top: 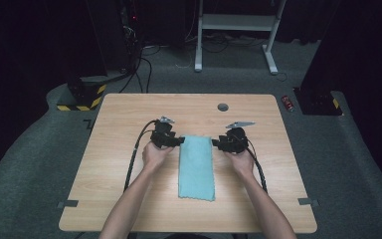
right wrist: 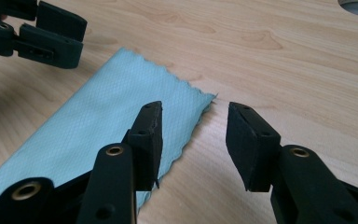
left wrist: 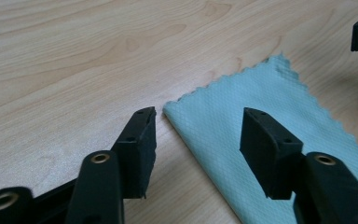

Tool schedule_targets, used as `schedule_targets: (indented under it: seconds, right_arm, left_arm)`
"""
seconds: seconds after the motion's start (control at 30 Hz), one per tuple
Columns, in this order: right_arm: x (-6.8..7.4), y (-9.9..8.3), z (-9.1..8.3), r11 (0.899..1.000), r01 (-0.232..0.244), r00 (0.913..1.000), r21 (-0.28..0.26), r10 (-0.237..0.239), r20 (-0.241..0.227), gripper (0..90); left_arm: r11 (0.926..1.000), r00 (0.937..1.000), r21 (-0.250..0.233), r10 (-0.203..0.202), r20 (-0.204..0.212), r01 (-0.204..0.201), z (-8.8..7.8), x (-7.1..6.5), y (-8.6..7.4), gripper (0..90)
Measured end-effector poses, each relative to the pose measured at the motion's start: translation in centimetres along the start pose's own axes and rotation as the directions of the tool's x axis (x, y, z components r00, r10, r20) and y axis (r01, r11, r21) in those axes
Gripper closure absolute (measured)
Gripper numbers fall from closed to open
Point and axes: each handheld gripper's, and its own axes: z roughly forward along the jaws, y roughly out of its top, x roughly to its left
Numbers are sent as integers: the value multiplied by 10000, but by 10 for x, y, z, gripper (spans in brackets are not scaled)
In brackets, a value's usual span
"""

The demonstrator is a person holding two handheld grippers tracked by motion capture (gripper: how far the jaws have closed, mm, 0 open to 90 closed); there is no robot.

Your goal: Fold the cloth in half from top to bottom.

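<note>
A light blue cloth (top: 196,167), folded into a long strip, lies flat in the middle of the wooden table (top: 129,109). My left gripper (top: 179,141) is at the strip's far left corner. In the left gripper view that corner of the cloth (left wrist: 270,112) lies between my open jaws (left wrist: 198,140), and the pads do not press on it. My right gripper (top: 216,144) is at the far right corner. In the right gripper view the cloth's corner (right wrist: 121,102) sits between the open jaws (right wrist: 193,140), untouched. The left gripper (right wrist: 58,35) appears at the upper left there.
A round grey cable hole (top: 223,107) sits near the table's far edge. Black cables trail from both grippers along the tabletop. Behind the table are a white desk frame (top: 238,30), dark stands and a small red object (top: 288,102) on the carpet.
</note>
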Motion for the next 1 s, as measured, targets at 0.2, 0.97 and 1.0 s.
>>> schedule_targets:
  seconds: [0.2, 0.97, 1.0]
  right_arm:
    - [-2, 7, 17, 9992, -338, 9994, 192, 338, 2, 570]
    - [-1, 12, 54, 9942, -700, 9959, 818, 649, 631, 662]
    - [-1, 12, 54, 9947, -624, 9964, 823, 573, 626, 672]
  left_arm:
    - [9992, 9992, 50, -399, -14, 399, 9, 5, -1, 435]
    - [9978, 9974, 84, -653, -303, 656, 30, 3, -2, 509]
    - [9978, 9972, 80, -658, -343, 661, 30, 2, -2, 512]
